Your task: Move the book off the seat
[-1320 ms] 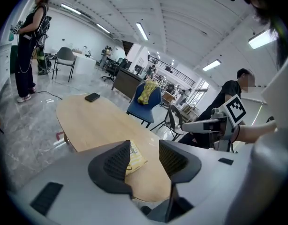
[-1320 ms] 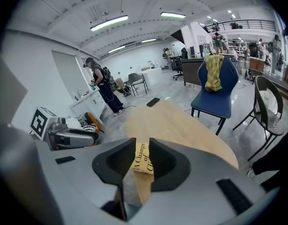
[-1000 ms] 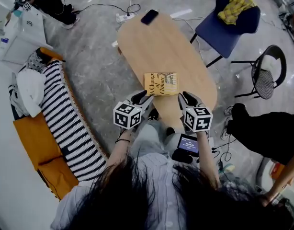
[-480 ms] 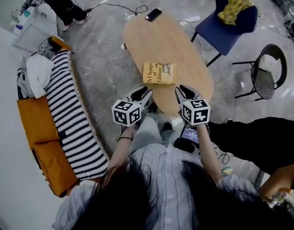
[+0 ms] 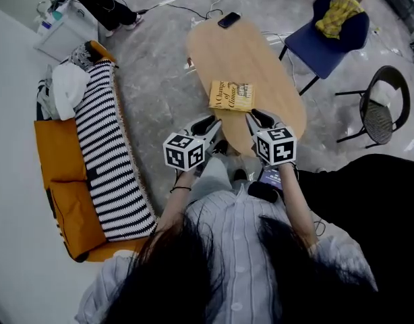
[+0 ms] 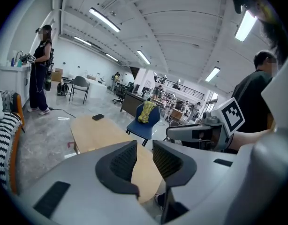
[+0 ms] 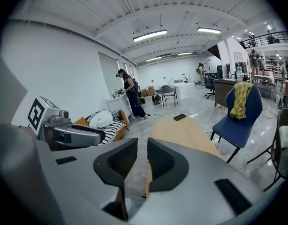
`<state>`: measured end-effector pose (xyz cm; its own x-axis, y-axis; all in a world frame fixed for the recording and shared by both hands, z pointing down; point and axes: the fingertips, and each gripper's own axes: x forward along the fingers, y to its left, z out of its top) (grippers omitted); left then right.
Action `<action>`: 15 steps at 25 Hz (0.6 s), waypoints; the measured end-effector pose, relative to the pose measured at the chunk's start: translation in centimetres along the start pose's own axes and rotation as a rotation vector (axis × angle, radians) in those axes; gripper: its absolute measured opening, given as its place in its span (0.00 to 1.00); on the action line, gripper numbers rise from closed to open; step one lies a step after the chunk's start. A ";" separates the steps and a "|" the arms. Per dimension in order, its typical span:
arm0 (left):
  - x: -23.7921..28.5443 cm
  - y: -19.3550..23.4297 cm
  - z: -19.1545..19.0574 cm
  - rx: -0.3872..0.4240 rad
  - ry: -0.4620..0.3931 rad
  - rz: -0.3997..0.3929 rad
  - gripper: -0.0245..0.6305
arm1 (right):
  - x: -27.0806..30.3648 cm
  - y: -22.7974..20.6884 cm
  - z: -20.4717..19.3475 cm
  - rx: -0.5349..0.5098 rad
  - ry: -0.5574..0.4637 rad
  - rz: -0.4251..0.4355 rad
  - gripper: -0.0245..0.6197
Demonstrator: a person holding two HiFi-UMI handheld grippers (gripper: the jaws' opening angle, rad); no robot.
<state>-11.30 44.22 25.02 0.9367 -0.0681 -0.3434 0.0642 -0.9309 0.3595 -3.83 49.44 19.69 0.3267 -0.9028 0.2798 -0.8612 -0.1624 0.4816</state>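
Your book (image 5: 232,96) reads "A Change of Climate", lying on the surface (image 5: 220,52). Your left hand-held gripper (image 5: 210,122) and right hand-held gripper (image 5: 255,117) hover near it, narrow, empty, jaws closing.

Open tabletop (image 5: 262,65) around book (image 5: 232,95), phone (image 5: 228,20) far end
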 end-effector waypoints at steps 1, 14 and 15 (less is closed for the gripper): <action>-0.2 -0.2 0.0 0.004 -0.002 0.000 0.21 | -0.1 0.2 0.0 -0.007 0.000 0.004 0.15; -1.5 -0.2 0.2 0.026 -0.018 0.021 0.21 | 0.1 0.9 0.8 -0.047 -0.003 0.026 0.15; -1.6 -0.1 0.1 0.026 -0.015 0.022 0.21 | 0.1 0.9 0.8 -0.046 -0.004 0.025 0.15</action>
<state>-12.86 44.40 25.49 0.9325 -0.0935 -0.3488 0.0346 -0.9383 0.3441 -4.87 48.84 19.49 0.3035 -0.9081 0.2886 -0.8503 -0.1215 0.5120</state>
